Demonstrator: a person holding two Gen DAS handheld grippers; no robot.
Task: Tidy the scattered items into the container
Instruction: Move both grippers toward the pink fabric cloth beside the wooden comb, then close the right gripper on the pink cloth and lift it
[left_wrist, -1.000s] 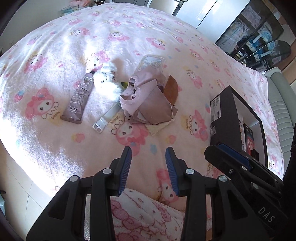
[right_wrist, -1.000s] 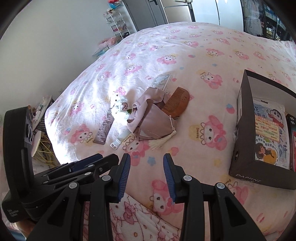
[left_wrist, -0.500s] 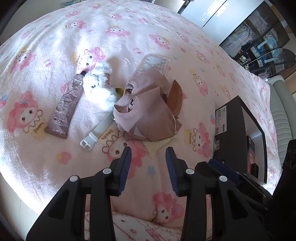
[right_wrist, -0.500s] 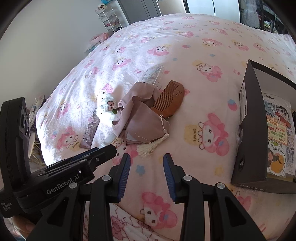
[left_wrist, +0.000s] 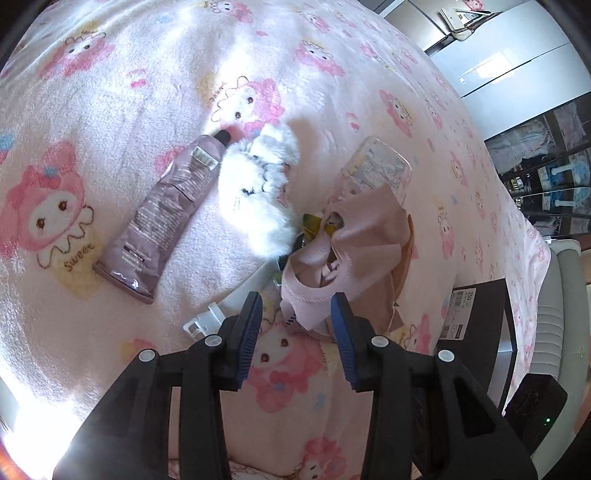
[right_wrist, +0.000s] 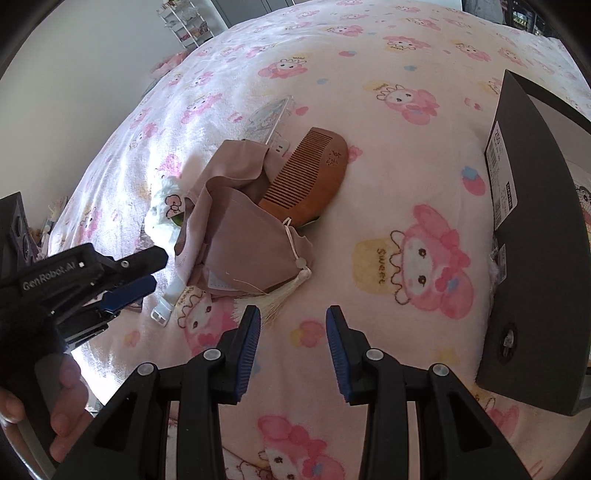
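A pile lies on the pink bedspread: a pink cloth pouch (left_wrist: 347, 254) (right_wrist: 240, 229), a wooden comb (right_wrist: 310, 177), a white plush toy (left_wrist: 258, 195), a mauve tube (left_wrist: 162, 218), a white strap (left_wrist: 218, 314) and a clear phone case (left_wrist: 376, 170). My left gripper (left_wrist: 295, 321) is open, its tips just before the pouch's near edge; it also shows in the right wrist view (right_wrist: 129, 277). My right gripper (right_wrist: 291, 328) is open and empty above the bedspread, near the pouch's tassel (right_wrist: 273, 299). The black box (right_wrist: 532, 221) (left_wrist: 476, 325) stands open to the right.
A dark cabinet with glass doors (left_wrist: 546, 155) stands beyond the bed. A wire rack (right_wrist: 184, 26) stands by the far wall. A white padded edge (left_wrist: 569, 295) runs behind the box.
Both grippers have moved forward and down toward the pile. The left gripper now reaches the pouch's near edge. Both stay open.
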